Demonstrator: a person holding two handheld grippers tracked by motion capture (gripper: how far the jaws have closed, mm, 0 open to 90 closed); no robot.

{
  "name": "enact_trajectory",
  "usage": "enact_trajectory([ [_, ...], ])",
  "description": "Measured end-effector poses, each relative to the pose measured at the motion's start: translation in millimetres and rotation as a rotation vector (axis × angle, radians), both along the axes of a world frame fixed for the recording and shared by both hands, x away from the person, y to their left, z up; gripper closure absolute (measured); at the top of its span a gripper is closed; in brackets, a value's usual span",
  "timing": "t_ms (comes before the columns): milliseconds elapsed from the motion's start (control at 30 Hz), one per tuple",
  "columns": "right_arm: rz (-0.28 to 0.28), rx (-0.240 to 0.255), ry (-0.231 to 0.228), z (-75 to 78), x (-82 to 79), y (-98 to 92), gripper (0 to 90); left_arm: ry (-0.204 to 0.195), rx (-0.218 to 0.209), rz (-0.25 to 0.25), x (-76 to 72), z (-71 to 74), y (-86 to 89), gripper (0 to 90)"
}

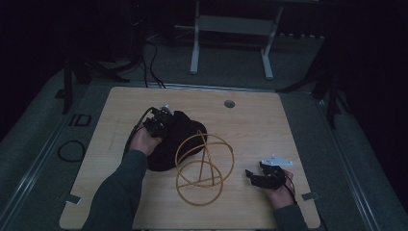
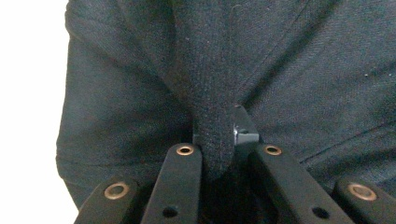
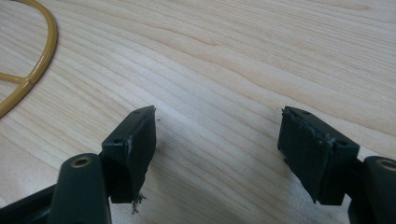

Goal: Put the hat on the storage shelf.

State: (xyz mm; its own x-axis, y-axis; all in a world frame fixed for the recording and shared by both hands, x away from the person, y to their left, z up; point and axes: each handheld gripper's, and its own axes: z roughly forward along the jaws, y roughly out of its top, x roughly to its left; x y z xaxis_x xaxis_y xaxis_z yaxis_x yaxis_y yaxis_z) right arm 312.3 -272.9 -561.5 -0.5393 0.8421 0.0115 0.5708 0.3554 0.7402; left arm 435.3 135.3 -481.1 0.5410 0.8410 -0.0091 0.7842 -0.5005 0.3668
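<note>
table [image 1: 269,120]: light wood top, round grommet [image 1: 229,103] near its far edge | white desk frame [image 1: 195,48]: on the grey floor beyond the table | black cable loop [image 1: 71,150]: on the floor, left of the table

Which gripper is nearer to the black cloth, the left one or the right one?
Left. The left gripper is shut on a fold of the black cloth; the right gripper sits open beyond the wire frame.
</note>
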Motion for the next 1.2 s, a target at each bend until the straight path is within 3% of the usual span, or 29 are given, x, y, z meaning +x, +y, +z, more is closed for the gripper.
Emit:
enact_trajectory([
  [200, 0.0, 0.001, 0.0, 0.0, 0.1, -0.1, 27.6, -0.007, 0.008, -0.028, -2.7, 7.7, -0.7, 85.1],
  [400, 0.0, 0.0, 0.0, 0.0, 0.0, 0.0, 27.6, -0.027, -0.026, -0.043, -7.9, 20.6, 2.6, 85.1],
  [1033, -0.001, -0.002, 0.001, 0.0, -0.2, 0.4, 27.6, -0.057, -0.133, -0.024, -17.7, 45.0, 22.3, 85.3],
  [1200, -0.001, -0.001, 0.001, 0.1, -0.2, 0.2, 27.6, -0.068, -0.137, -0.022, -19.8, 53.5, 27.4, 85.3],
])
